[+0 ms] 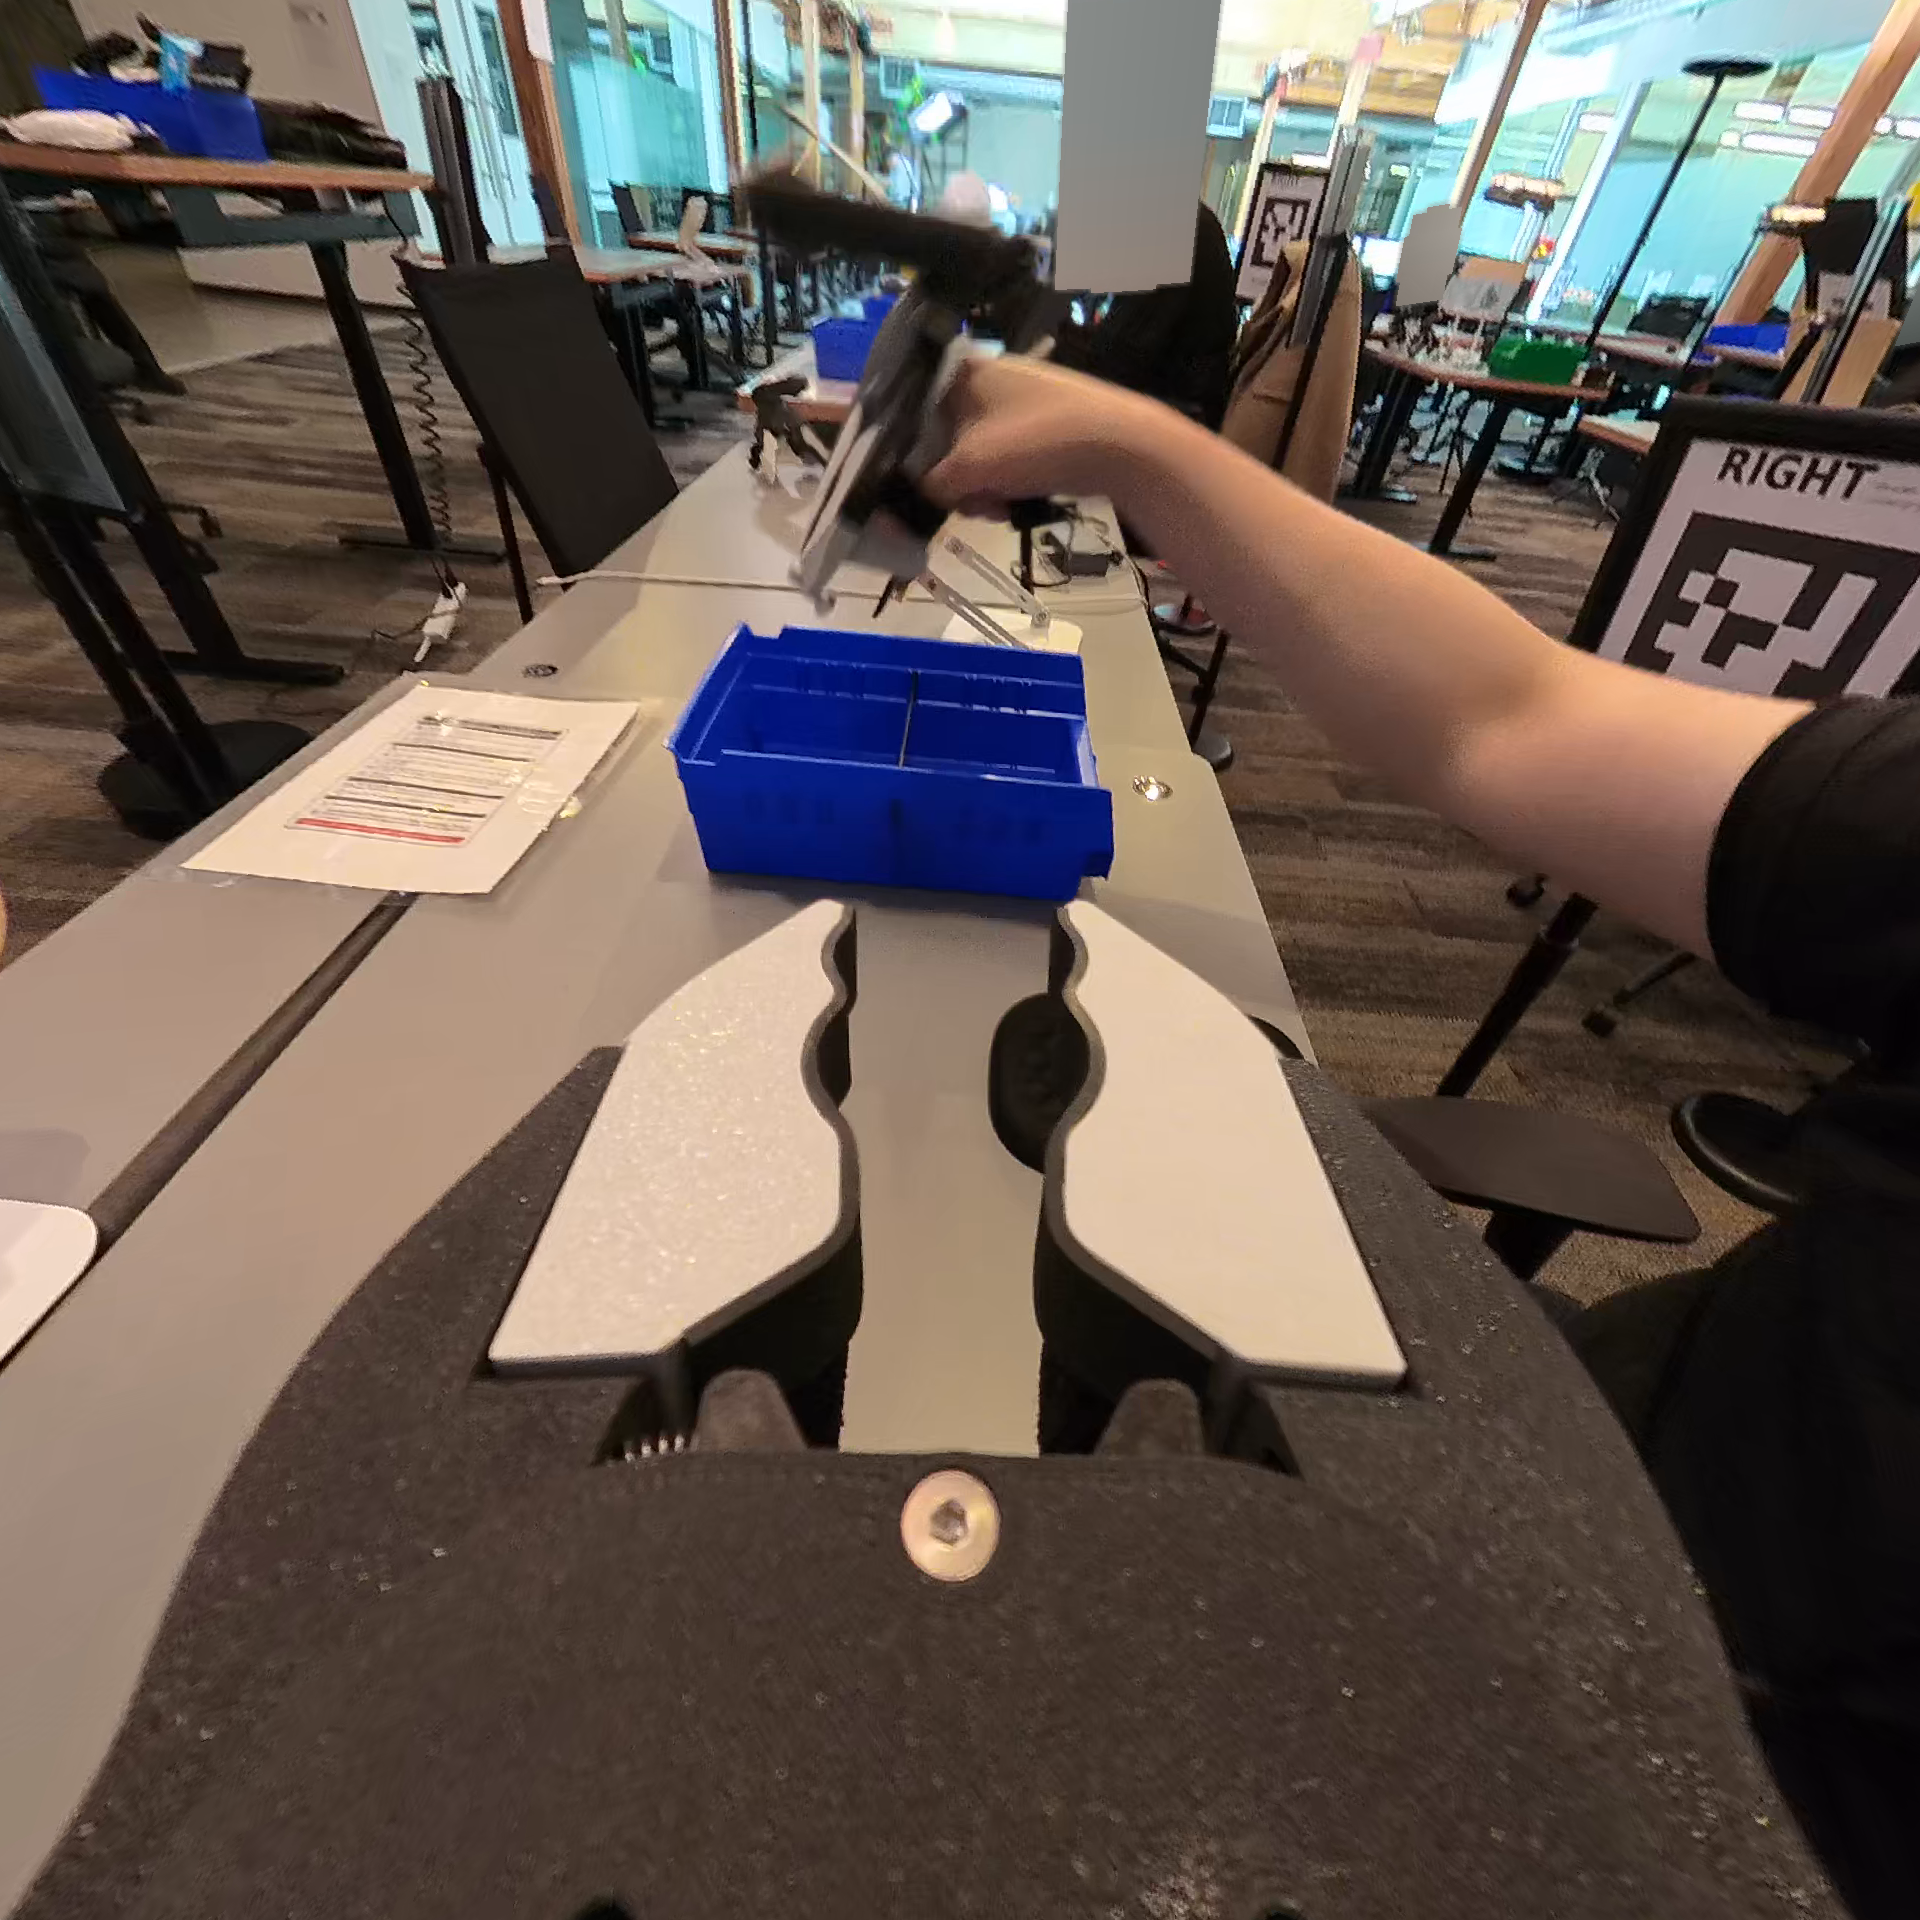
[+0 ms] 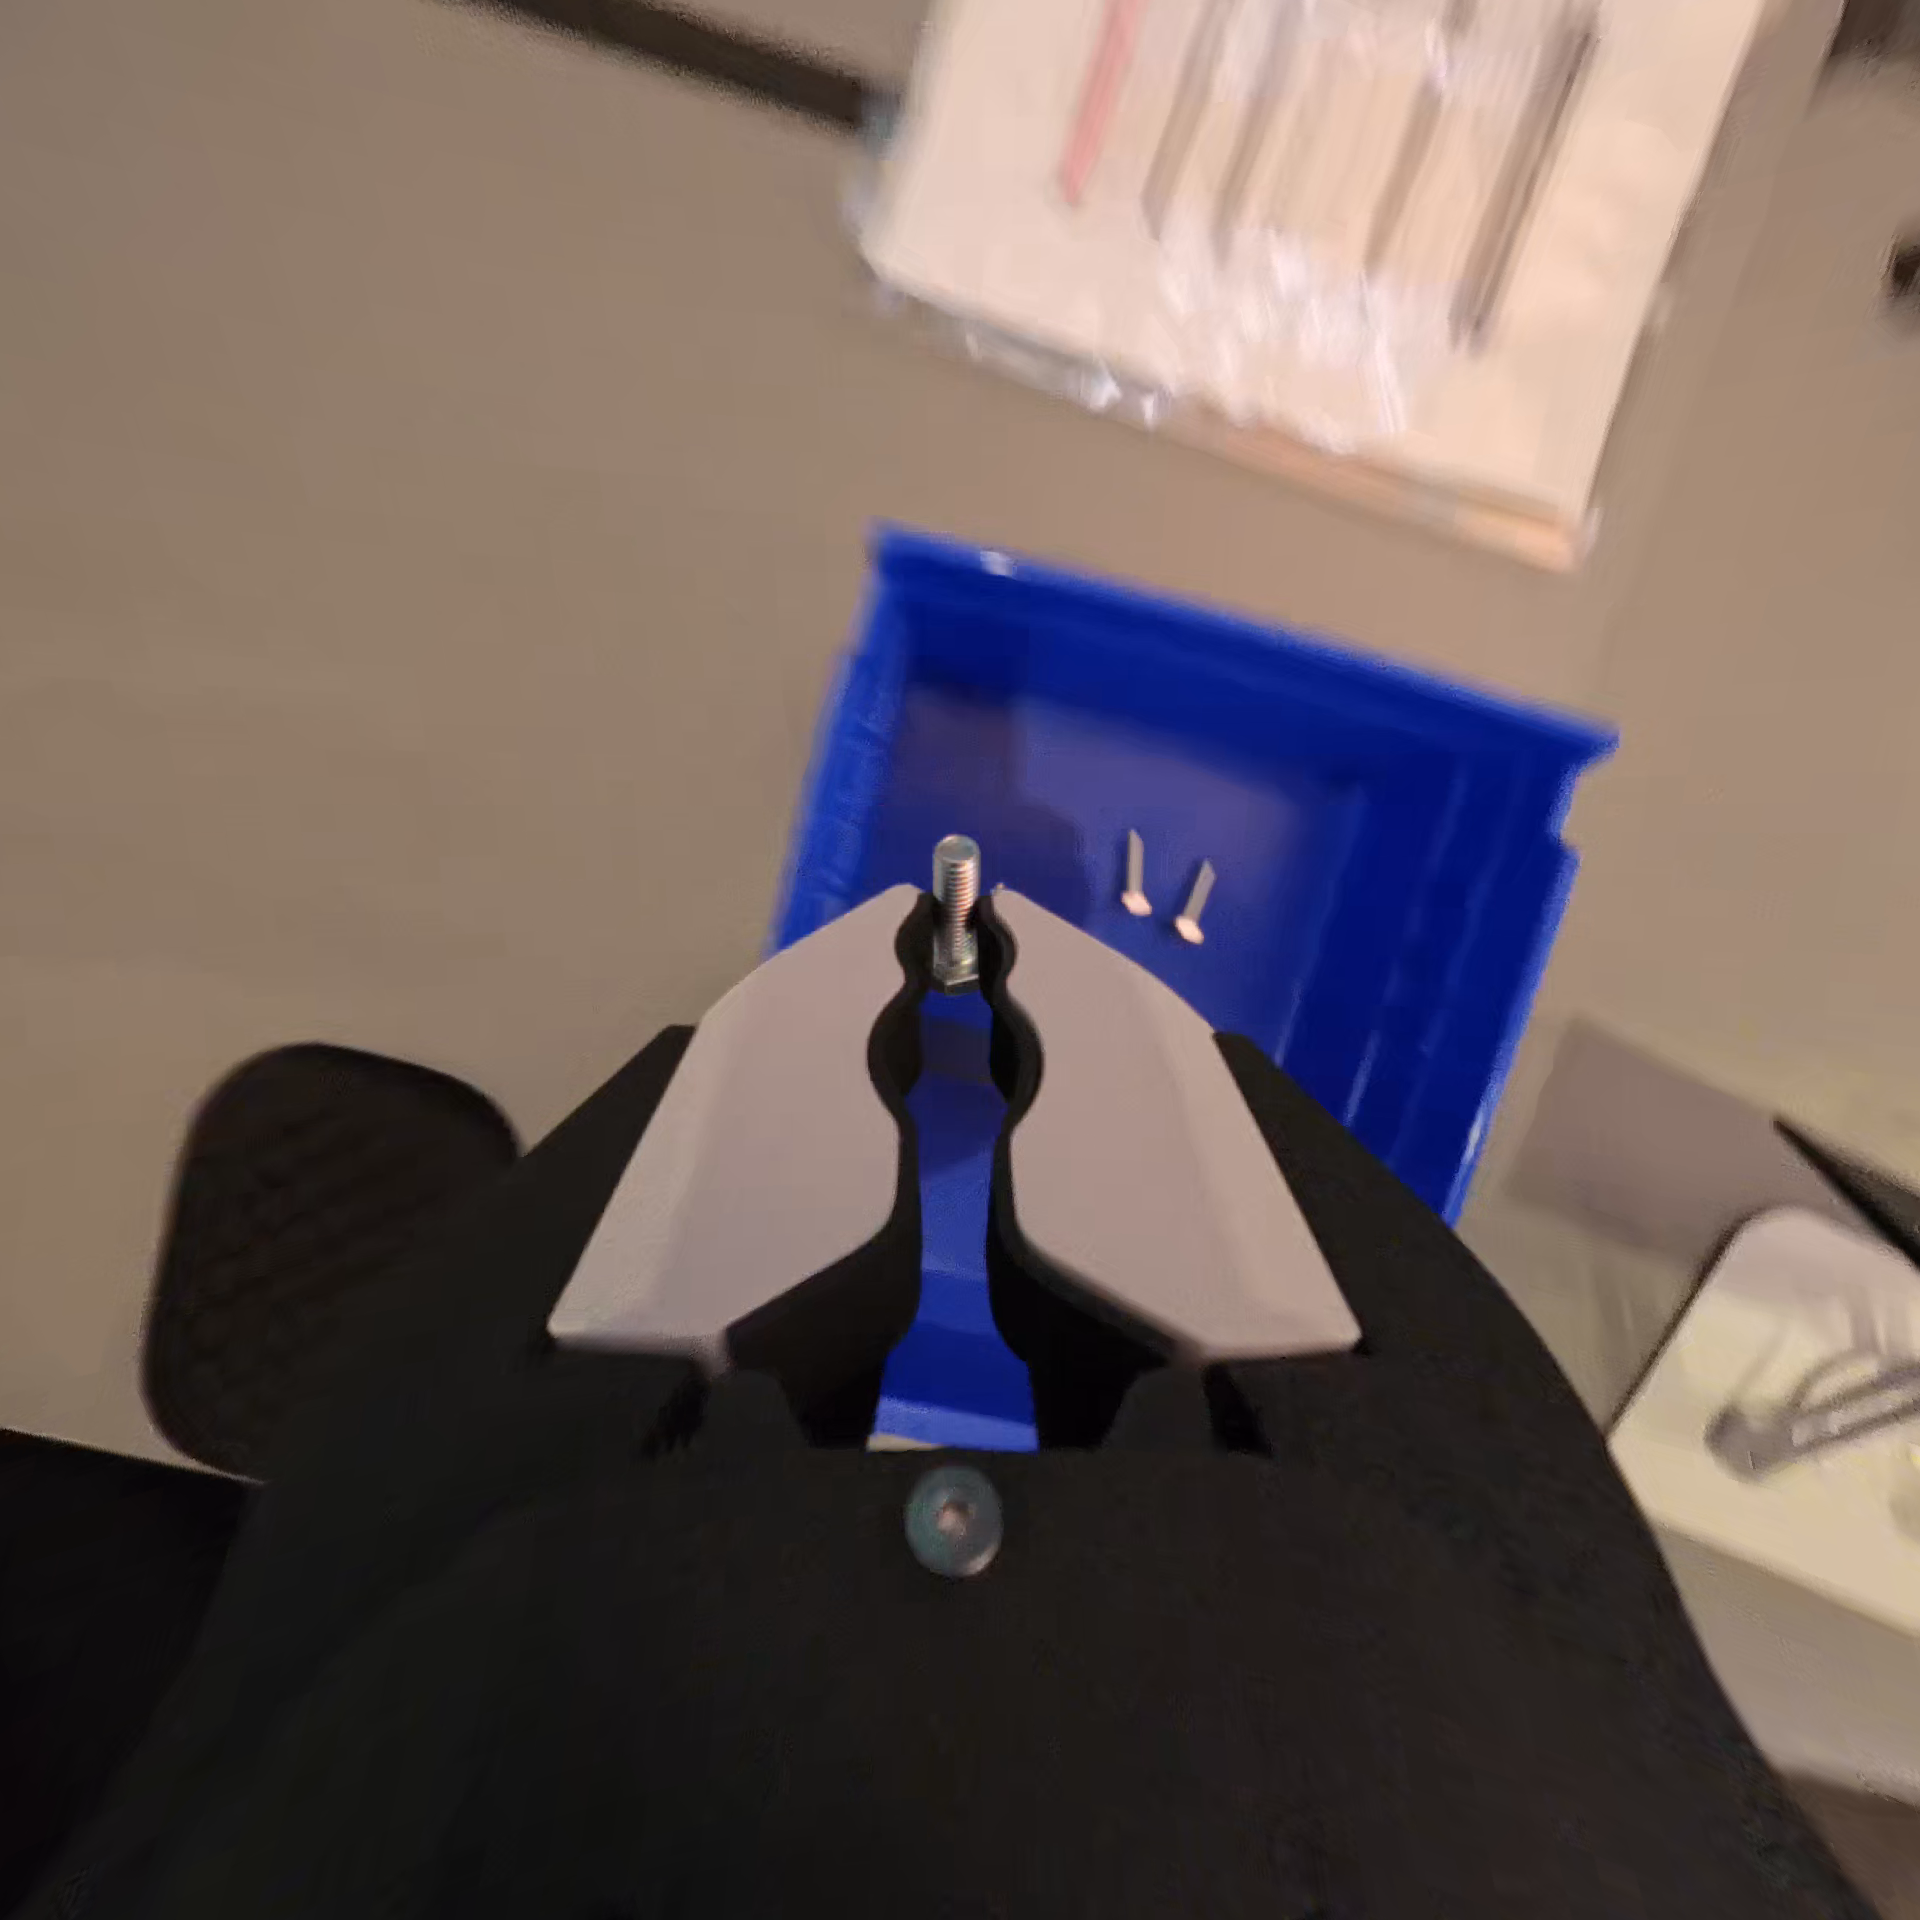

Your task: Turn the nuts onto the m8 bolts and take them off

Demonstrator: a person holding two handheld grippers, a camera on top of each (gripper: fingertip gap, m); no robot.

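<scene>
grey table (image 1: 436, 997) | blue bin (image 1: 894, 821) ahead | left gripper (image 1: 951, 925) empty, spread | right gripper (image 2: 956, 904) pinching bolt (image 2: 954, 914)

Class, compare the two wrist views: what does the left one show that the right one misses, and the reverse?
Only the left wrist view shows the person's bare forearm and the open left gripper.

Only the right wrist view shows the silver threaded bolt clamped in the right gripper, plus two small pale screws inside the bin.

Both show the blue plastic bin, laminated sheet and grey table.
</scene>
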